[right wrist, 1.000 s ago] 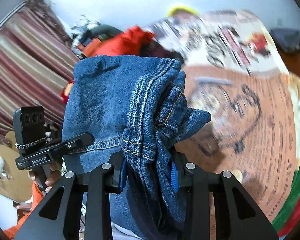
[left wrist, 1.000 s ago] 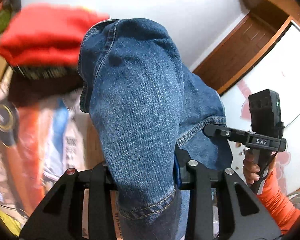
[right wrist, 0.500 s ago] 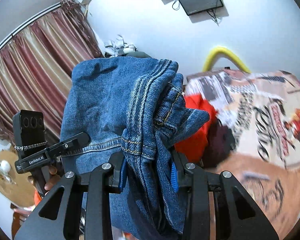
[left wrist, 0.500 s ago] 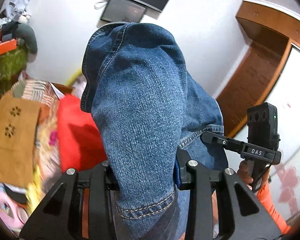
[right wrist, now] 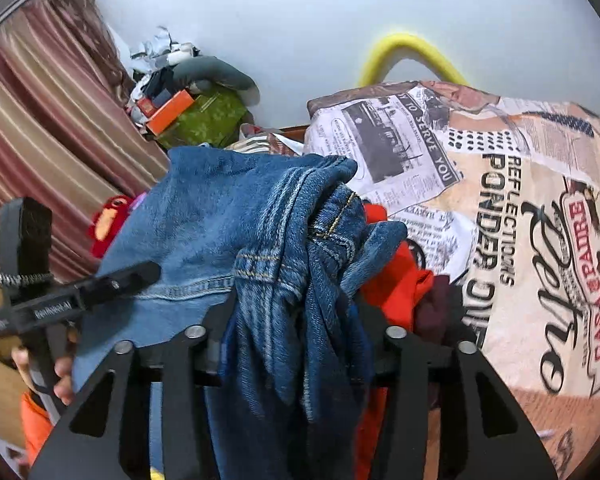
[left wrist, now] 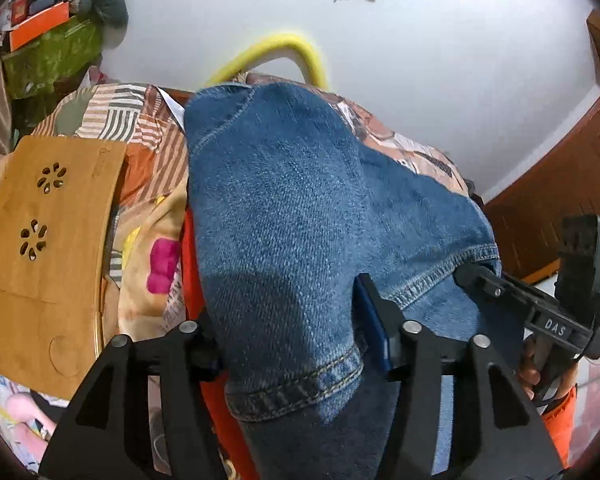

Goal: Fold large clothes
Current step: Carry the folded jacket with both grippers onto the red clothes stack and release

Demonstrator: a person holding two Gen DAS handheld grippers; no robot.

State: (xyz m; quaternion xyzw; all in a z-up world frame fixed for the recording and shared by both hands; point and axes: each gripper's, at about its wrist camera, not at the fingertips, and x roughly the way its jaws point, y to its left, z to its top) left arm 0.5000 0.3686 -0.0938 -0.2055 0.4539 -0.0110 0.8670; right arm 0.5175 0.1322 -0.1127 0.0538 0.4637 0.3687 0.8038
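A pair of blue denim jeans (left wrist: 292, 216) hangs between both grippers, held above the bed. My left gripper (left wrist: 288, 332) is shut on a hemmed edge of the jeans, which drape over its fingers and fill the middle of the left wrist view. My right gripper (right wrist: 292, 320) is shut on a bunched, seamed part of the jeans (right wrist: 236, 216). Each gripper shows in the other's view: the right one (left wrist: 472, 276) at the right edge, the left one (right wrist: 140, 276) at the left, both clamped on denim.
A bed with a newspaper-print cover (right wrist: 500, 184) lies below. Red-orange clothes (right wrist: 400, 280) sit under the jeans. A wooden lap tray (left wrist: 44, 240) lies at the left. A yellow hoop (right wrist: 404, 44) and a cluttered green box (right wrist: 204, 116) stand by the white wall.
Both grippers have tilted back down with the jeans still clamped; the views swung from the wall and screen towards the bed, tray and red clothes.
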